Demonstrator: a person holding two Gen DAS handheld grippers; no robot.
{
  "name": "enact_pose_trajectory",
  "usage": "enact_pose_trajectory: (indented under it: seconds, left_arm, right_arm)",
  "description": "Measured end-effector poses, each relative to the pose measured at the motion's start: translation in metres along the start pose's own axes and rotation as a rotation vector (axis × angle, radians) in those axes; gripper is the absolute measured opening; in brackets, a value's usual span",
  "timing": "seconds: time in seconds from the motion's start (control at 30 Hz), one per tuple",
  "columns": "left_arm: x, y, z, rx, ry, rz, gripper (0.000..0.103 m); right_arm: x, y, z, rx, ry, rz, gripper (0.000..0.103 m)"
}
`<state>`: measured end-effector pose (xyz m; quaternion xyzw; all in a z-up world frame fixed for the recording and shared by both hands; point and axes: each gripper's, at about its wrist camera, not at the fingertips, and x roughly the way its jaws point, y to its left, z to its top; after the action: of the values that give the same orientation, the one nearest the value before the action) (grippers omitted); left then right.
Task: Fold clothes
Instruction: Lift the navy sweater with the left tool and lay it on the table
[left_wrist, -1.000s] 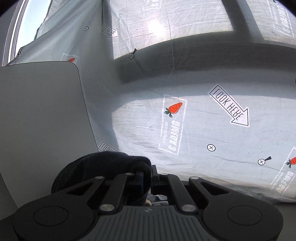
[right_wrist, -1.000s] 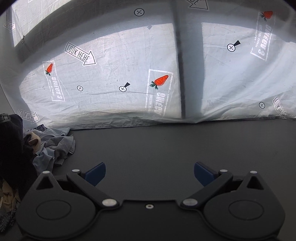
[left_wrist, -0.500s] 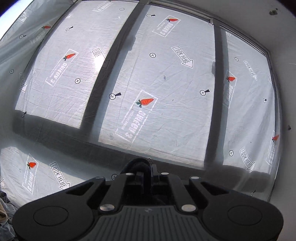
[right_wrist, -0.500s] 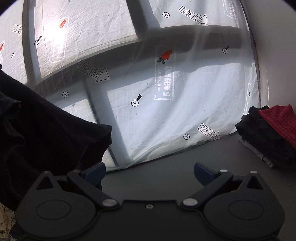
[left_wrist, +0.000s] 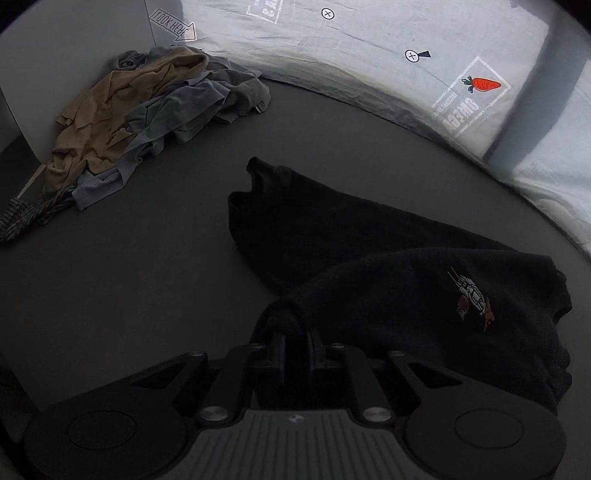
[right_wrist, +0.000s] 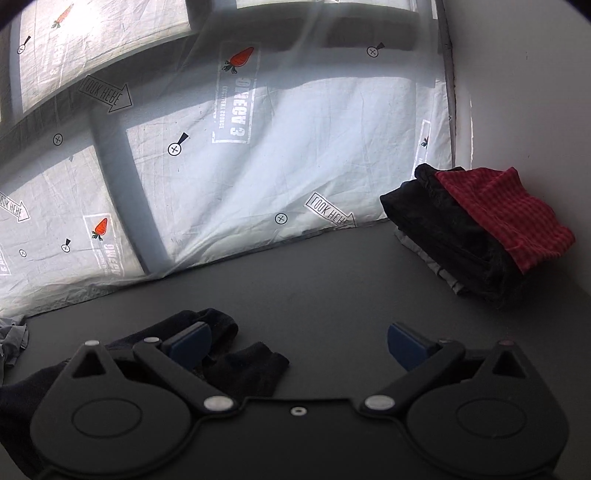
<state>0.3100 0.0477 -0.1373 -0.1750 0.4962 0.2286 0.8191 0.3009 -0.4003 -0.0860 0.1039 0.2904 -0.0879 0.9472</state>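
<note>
Left claw (left_wrist: 294, 338): pressed together, pinching a bunched edge of the black garment (left_wrist: 388, 266) right at the tips. The garment spreads from the pinch point out to the right and far side, lying on the dark surface (left_wrist: 147, 280). One narrow part, a sleeve or a corner (cannot tell which), extends far-left and ends in a curled tip. A small embroidered emblem (left_wrist: 471, 299) shows on the near-right part of the fabric.

Right claw (right_wrist: 297, 345): spread wide, blue pads (right_wrist: 188, 341) well apart, nothing between them. It hangs low over the surface. In the right wrist view, part of the black garment lies near-left, passing under and just beside the left pad; whether the pad touches the cloth cannot be told.

Other items:
- Unfolded pile (left_wrist: 140, 110) at far left in the left wrist view: tan, blue-grey and grey pieces heaped together, plus a checked piece at the near-left end. It sits against a pale upright panel (left_wrist: 74, 48), well apart from the black garment.
- Folded stack (right_wrist: 476, 229) at far right in the right wrist view: red striped piece on top, black under it, a pale grey layer at the bottom. It sits near the wall.
- Printed white sheet (right_wrist: 295, 147) with carrot logos, arrows and crosshair marks hangs behind the far edge of the surface, backlit.
</note>
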Motion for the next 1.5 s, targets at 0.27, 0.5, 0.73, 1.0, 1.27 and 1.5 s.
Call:
enact_pose_trajectory:
  seconds: [0.27, 0.5, 0.73, 1.0, 1.27, 1.5]
  left_arm:
    - [-0.034, 0.002, -0.001, 0.192, -0.178, -0.089, 0.034]
    - [-0.039, -0.114, -0.038, 0.806, -0.244, -0.327, 0.053]
    - [-0.015, -0.193, -0.096, 1.197, -0.263, -0.428, 0.054]
    - [-0.005, -0.183, -0.05, 0.932, -0.212, -0.408, 0.011]
    - [-0.026, -0.129, 0.062, 0.66, -0.414, -0.266, 0.011]
    - [0.028, -0.053, 0.202, 0.151, -0.363, 0.15, 0.024]
  right_arm:
    - [0.037, 0.056, 0.001, -0.062, 0.085, 0.165, 0.103]
    - [0.036, 0.077, -0.013, -0.1, 0.13, 0.199, 0.103]
    - [0.031, 0.04, -0.007, 0.024, 0.104, 0.077, 0.103]
    - [0.026, 0.011, -0.009, 0.111, 0.098, -0.018, 0.103]
    - [0.032, 0.025, -0.005, 0.055, 0.117, 0.011, 0.103]
    - [0.029, 0.042, -0.003, -0.035, 0.099, 0.039, 0.103]
